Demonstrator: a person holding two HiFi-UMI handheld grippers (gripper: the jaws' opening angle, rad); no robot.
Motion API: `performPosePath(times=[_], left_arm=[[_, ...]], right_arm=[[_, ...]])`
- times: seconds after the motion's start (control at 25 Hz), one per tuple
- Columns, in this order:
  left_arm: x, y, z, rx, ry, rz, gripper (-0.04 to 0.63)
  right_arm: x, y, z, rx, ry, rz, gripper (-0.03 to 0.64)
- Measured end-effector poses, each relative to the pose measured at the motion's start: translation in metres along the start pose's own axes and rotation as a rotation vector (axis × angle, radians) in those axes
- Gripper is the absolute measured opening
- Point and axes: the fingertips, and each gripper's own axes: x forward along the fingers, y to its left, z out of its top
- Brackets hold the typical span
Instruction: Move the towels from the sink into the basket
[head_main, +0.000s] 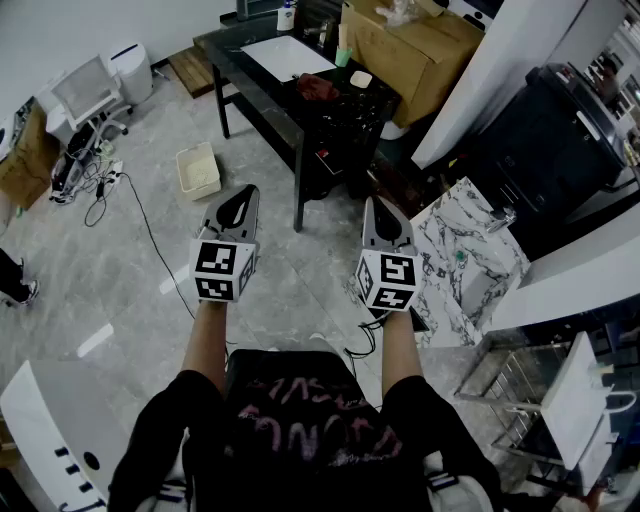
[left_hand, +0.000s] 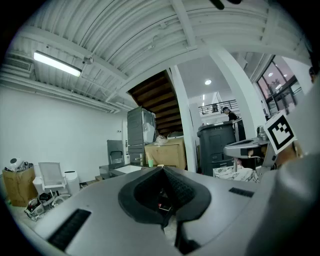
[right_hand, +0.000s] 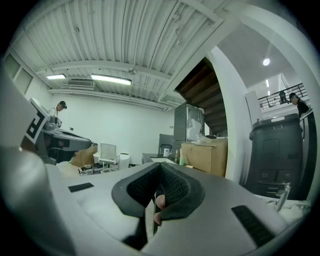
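Far left on the floor, well apart from the person, sat a pale basket (head_main: 198, 170) that looked open and ready to receive.

The left tool (head_main: 242, 196) was held out level at waist height, jaws together with nothing between them. Ahead of it and well apart stood the dark worktop (head_main: 262, 100), with what looked like a white sink (head_main: 288, 55) set into it. A reddish towel (head_main: 318, 88) lay crumpled just right of that basin, apparently on the worktop's surface, not inside it; whether more cloth lay in the basin could not be told from there.

The right tool (head_main: 376, 208) matched the left: level, jaws pressed together, empty, pointing toward the worktop's near corner. A marbled block (head_main: 465, 250) stood on the floor just right of it.

The step in hand seemed to be the approach, with no towel lifted yet. To do it well, the person would probably need to step close enough to look down into the basin, then spread one tool's jaws before reaching, not at the cloth. A bunched fold near the towel's middle would likely give the surest bite, since a pinched corner might let the rest drag. The basket's place to the left suggested the left tool for the carry, and the marbled block called for care with the feet.
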Motion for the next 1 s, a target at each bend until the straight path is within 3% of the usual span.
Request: performPosePath(times=[1.0], left_arm=[[-0.01, 0.029, -0.015, 0.002, 0.018, -0.007, 0.017]], right_arm=[[0.011, 0.03, -0.003, -0.017, 0.005, -0.014, 0.015]])
